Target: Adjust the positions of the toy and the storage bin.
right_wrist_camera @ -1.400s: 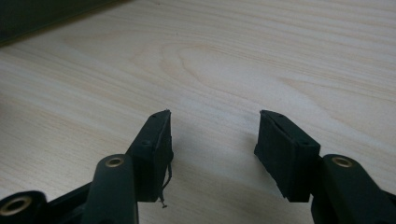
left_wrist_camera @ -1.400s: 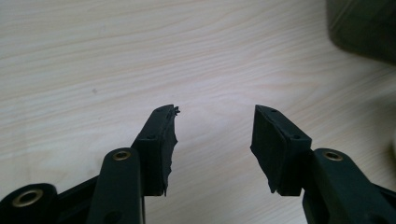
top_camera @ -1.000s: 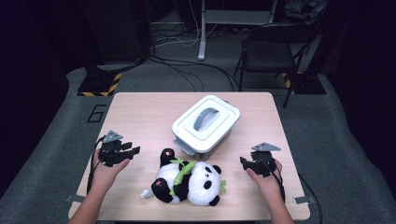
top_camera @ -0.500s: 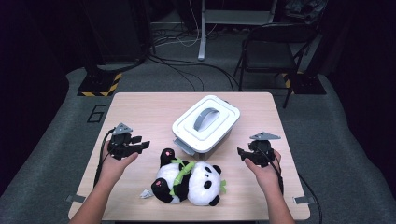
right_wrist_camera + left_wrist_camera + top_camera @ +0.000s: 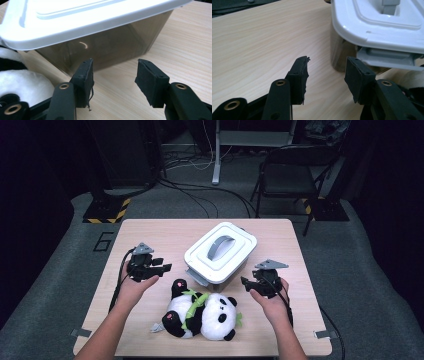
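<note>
A storage box (image 5: pixel 220 252) with a white lid and grey handle stands mid-table; its tinted wall (image 5: pixel 105 48) and grey latch (image 5: pixel 387 53) show close up. A plush panda (image 5: pixel 200 312) with a green scarf lies in front of it. My left gripper (image 5: pixel 162 265) hovers left of the box, pointing at it, open with nothing between its jaws (image 5: pixel 327 75). My right gripper (image 5: pixel 247 282) hovers at the box's right front corner, open and empty (image 5: pixel 115 77). The panda's white fur (image 5: pixel 22 80) shows at the left of the right gripper view.
The wooden table (image 5: pixel 150 235) has bare room at the back left and right. A folding chair (image 5: pixel 295 170), cables and a black stand with hazard tape (image 5: pixel 107 210) sit on the floor beyond the far edge.
Both hands have risen and moved inward toward the box, the left from the table's left side, the right from the right. Jaw openings look unchanged. Box and panda have not moved.
</note>
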`<state>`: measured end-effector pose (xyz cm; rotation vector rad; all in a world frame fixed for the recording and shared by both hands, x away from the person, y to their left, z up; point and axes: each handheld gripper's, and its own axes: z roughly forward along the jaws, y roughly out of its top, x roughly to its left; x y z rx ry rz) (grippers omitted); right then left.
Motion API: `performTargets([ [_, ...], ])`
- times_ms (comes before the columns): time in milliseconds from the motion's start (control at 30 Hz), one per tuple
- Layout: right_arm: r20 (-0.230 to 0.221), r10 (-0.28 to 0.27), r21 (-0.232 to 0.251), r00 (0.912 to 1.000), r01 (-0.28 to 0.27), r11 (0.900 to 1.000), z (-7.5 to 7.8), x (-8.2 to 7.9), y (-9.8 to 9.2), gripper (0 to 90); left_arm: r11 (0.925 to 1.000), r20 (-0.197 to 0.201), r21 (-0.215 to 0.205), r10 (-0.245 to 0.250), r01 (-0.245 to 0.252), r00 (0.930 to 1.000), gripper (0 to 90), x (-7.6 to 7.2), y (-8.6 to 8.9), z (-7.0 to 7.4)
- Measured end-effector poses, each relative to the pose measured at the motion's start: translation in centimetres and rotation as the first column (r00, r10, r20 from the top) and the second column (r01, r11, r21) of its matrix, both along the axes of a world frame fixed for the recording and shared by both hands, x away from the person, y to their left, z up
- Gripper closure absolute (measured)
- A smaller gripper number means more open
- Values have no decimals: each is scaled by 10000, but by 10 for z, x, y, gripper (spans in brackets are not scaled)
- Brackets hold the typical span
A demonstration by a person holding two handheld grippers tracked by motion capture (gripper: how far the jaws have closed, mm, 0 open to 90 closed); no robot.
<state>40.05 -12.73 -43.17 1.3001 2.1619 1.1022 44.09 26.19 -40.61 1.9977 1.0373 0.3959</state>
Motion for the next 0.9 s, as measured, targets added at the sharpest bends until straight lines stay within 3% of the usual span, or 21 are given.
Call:
performTargets([
  [300, 194, 50, 243, 9998, -54, 9997, 0, -4, 2, 463, 9993, 7, -269, -248, 248, 9997, 517, 13, -23, 14],
  [633, 139, 171, 290, 9998, -175, 9994, -4, -6, 5, 466, 9992, -52, -293, -257, 255, 9997, 483, 28, -39, 12],
  [800, 180, 220, 410, 9996, -228, 9989, -4, -7, 4, 467, 9979, -182, -609, -249, 238, 9995, 471, 33, -44, 10],
  [900, 180, 209, 444, 9996, -217, 9988, -4, -7, 4, 467, 9979, -162, -595, -256, 246, 9995, 467, 37, -48, 11],
])
